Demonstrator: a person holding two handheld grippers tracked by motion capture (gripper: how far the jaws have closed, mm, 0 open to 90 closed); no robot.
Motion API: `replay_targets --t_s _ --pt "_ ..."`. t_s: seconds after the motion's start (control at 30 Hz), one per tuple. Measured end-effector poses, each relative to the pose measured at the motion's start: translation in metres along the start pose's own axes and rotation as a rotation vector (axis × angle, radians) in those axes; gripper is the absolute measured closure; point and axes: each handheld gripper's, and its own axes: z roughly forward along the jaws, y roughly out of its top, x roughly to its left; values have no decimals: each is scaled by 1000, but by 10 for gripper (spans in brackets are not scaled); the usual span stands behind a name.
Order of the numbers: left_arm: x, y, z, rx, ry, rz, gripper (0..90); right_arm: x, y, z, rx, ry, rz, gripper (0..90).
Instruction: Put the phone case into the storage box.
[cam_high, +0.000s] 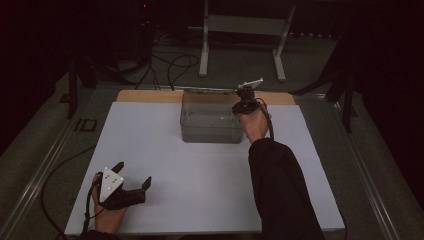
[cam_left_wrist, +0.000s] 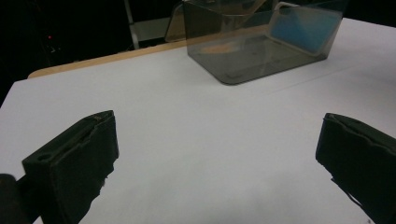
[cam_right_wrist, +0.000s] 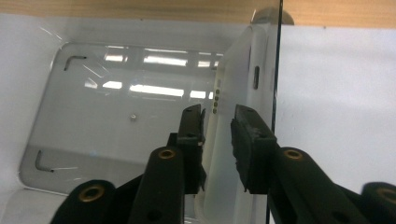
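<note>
A clear plastic box (cam_high: 210, 131) stands at the back middle of the white table (cam_high: 200, 175). Inside it a pale phone case (cam_right_wrist: 238, 70) stands on edge against the box's right wall (cam_right_wrist: 276, 70); in the left gripper view the case (cam_left_wrist: 303, 28) looks blue through the box (cam_left_wrist: 233, 60). My right gripper (cam_high: 244, 107) reaches down into the box's right end. Its jaws (cam_right_wrist: 218, 114) stand narrowly apart with the case's edge between them. My left gripper (cam_high: 133, 173) rests wide open at the table's front left (cam_left_wrist: 219, 119), with nothing between its jaws.
A strip of wooden board (cam_high: 150, 96) shows behind the white sheet. Beyond the table a metal stand (cam_high: 242, 45) and cables (cam_high: 170, 65) lie on the dark floor. A black sleeve (cam_high: 280, 190) crosses the table's right front.
</note>
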Motion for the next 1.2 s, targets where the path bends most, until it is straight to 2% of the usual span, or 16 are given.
replay_targets --t_s 0.23,0.27,0.4,0.5,0.53,0.6,0.63,0.7,0.73,0.77,0.87,0.97,1.07,1.1,1.17,1.2 --pt "0 0 0 -1 -1 0 4 1 0 -9 -53 4 -38 710" --pt "0 0 0 -1 0 1 4 2 0 -11 -70 4 -51 675" --pt "0 0 0 2 -2 6 4 3 -1 -16 -94 -13 -64 632" --pt "0 0 0 2 -2 6 4 3 -1 -17 -109 -3 -71 613" --pt "0 0 1 3 -2 6 4 3 -2 -19 -124 26 -77 565" --pt "0 0 1 3 -2 6 4 3 -3 -19 -139 33 -94 533" --pt "0 0 1 3 -2 7 4 4 -5 -20 -160 21 -118 485" --pt "0 0 1 3 -1 6 4 5 -7 -21 -181 28 -133 415" --pt "0 0 1 3 -1 6 4 5 -7 -21 -181 28 -133 415" --pt "0 0 1 3 -2 6 4 5 -9 -21 -198 35 -133 371" --pt "-1 0 1 3 -2 6 4 5 -11 -22 -202 25 -133 300" --pt "-1 0 1 3 -1 7 4 6 -14 -24 -210 7 -151 237" --pt "-1 0 1 3 -2 7 4 7 -15 -25 -217 10 -156 228" --pt "0 0 1 4 -1 7 4 7 -16 -27 -224 26 -165 178" --pt "0 0 1 4 -1 7 4 6 -16 -28 -226 60 -156 163" --pt "0 0 0 3 -1 7 4 6 -16 -28 -226 60 -156 163"
